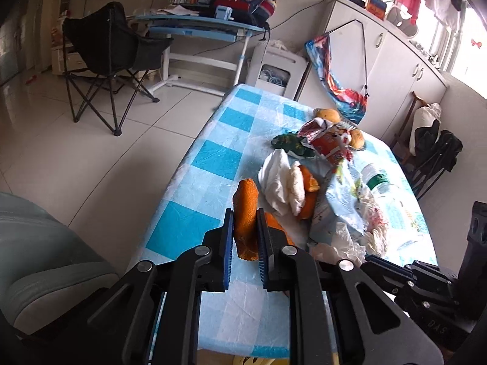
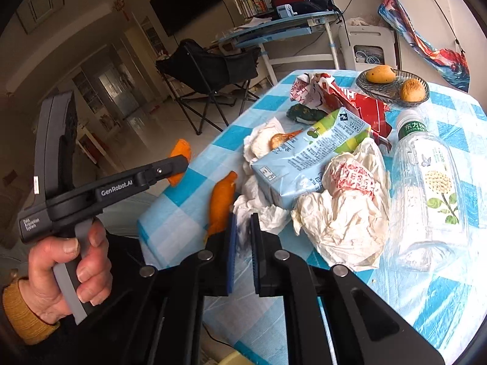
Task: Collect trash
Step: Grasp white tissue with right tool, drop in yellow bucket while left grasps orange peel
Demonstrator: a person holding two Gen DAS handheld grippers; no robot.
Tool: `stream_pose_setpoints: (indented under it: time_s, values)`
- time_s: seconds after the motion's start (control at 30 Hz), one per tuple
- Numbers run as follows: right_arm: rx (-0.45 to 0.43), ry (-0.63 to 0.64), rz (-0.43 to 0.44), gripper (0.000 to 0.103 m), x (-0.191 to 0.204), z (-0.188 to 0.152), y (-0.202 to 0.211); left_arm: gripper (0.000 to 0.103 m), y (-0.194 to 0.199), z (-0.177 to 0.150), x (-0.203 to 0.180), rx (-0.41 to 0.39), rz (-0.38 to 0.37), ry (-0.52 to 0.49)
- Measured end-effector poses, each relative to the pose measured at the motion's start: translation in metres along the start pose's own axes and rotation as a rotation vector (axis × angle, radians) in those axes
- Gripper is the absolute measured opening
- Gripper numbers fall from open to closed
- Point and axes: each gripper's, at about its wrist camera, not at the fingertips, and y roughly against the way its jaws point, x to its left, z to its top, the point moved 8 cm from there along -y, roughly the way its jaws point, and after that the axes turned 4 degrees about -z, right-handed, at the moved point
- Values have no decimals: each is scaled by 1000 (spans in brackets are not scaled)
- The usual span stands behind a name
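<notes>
The left gripper (image 1: pixel 245 231) is clamped on a bumpy orange peel (image 1: pixel 246 213), mid-bottom of the left wrist view, lifted off the blue & white checked tablecloth (image 1: pixel 213 158). The right gripper (image 2: pixel 242 234) is pinched on a crinkly white tissue (image 2: pixel 261 213), low centre. More trash sits nearby: a boxy milk carton (image 2: pixel 304 158), a clear plastic bottle (image 2: pixel 426 182) & a red wrapper (image 2: pixel 359 103). The wire basket (image 2: pixel 392 91), upper right, holds 2 fruits.

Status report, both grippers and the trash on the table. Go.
Left hand-held gripper shut on orange peel, lifted. Right hand-held gripper shut on white tissue. Carton, wrapper, bottle not yet collected. Nothing blocking.
</notes>
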Motion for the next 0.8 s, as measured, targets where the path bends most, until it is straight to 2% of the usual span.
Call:
stream_pose_setpoints:
  time_s: [0.17,0.37,0.57,0.77,0.8]
  values:
    - [-10,-2,95,10,17,-8,32,13,25,-16,-13,-22,-19,-53]
    - [52,48,125,10,38,-44,62,14,53,-51,-25,-9,-38,-106]
    - [161,67,85,10,48,-93,74,14,69,-78,-40,12,-68,-153]
    - [335,98,-38,10,39,-147,61,14,75,-95,-51,35,-89,-187]
    - [367,102,-57,13,36,-153,57,14,77,-97,-54,37,-93,-192]
